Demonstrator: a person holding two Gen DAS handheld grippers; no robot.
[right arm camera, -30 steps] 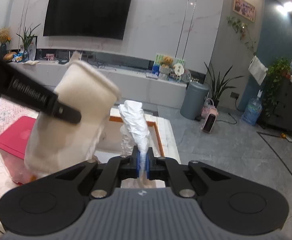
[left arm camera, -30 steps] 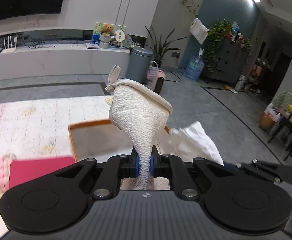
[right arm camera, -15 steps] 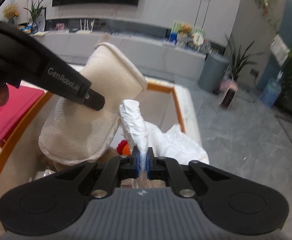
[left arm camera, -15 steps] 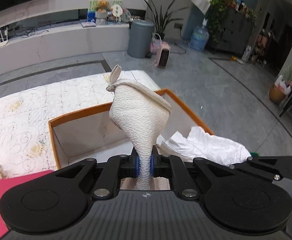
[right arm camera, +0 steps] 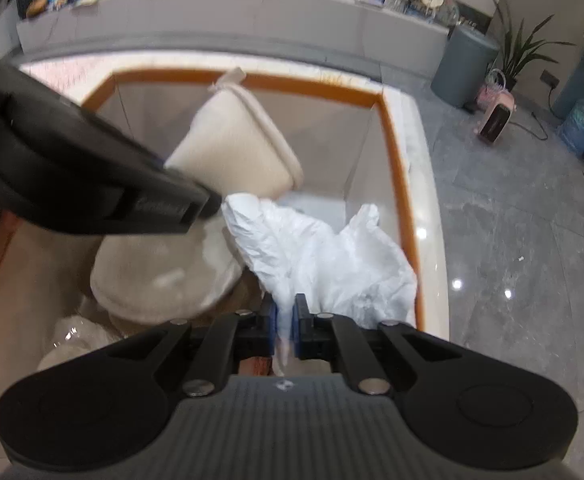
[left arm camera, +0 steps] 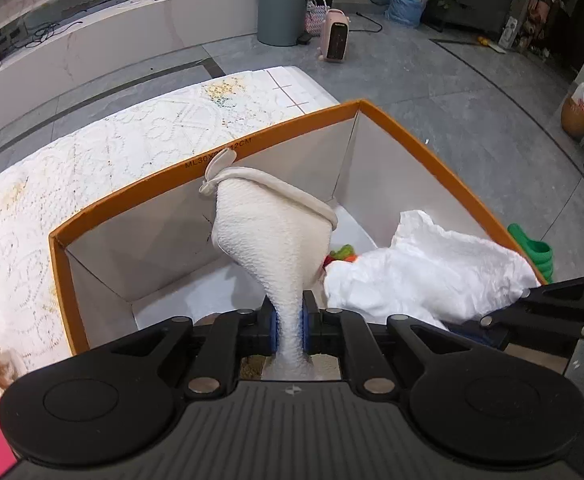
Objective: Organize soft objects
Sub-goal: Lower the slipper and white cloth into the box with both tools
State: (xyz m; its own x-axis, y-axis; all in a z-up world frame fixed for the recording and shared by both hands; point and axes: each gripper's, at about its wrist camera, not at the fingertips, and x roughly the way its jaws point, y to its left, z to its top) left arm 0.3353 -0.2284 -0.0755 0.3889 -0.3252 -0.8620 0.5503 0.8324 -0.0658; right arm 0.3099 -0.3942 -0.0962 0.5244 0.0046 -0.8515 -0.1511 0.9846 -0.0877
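the left gripper (left arm camera: pixel 289 320) pinches a cream oven mitt (left arm camera: pixel 271 236) over the orange-rimmed box (left arm camera: pixel 219 160). the right gripper (right arm camera: pixel 284 330) clamps a crumpled white cloth (right arm camera: pixel 324 256) that lies in the box's right side.

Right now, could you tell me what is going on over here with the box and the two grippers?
A person is working two handheld grippers over an orange-rimmed cardboard box on a lace-covered table. The left gripper is shut on a cream textured cloth mitt, held above the box's interior. The right gripper is shut on a crumpled white cloth, also over the box. A bit of something red, green and orange already lies inside. Neither item is released yet.
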